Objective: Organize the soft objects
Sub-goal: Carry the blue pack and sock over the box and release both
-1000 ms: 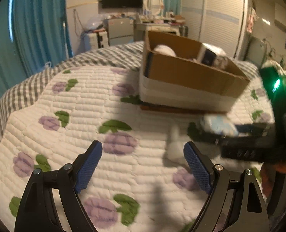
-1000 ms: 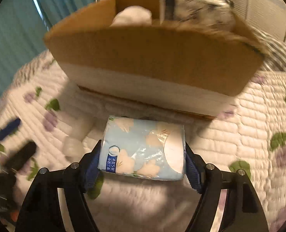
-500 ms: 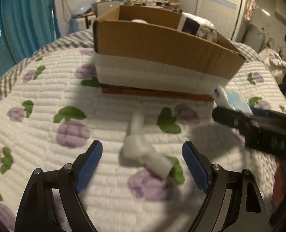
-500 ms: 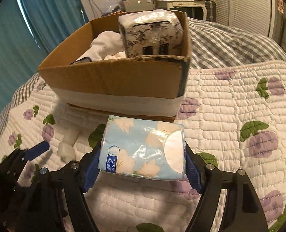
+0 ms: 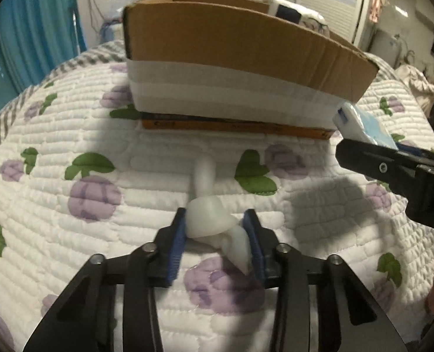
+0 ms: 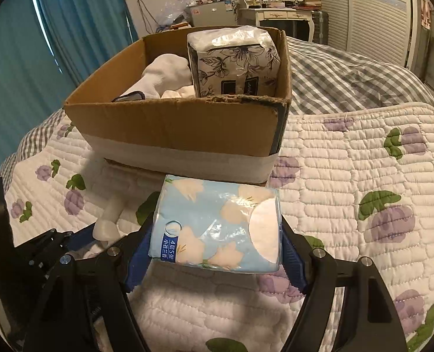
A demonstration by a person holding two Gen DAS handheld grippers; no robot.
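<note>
Left wrist view: left claw (image 5: 215, 228) clenched on white soft toy (image 5: 208, 220), on quilt in front of cardboard box (image 5: 234, 67). Right wrist view: right claw (image 6: 217, 249) grips blue tissue pack (image 6: 217, 228), just in front of box (image 6: 173, 129); floral tissue pack (image 6: 234, 61) & white socks (image 6: 167, 73) inside.

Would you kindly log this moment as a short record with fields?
surface: quilt
box: cardboard box on the quilt, holding a floral tissue pack and white cloth
left hand-held gripper: shut on white soft toy lying on the quilt
right hand-held gripper: shut on blue tissue pack, in front of the box
</note>
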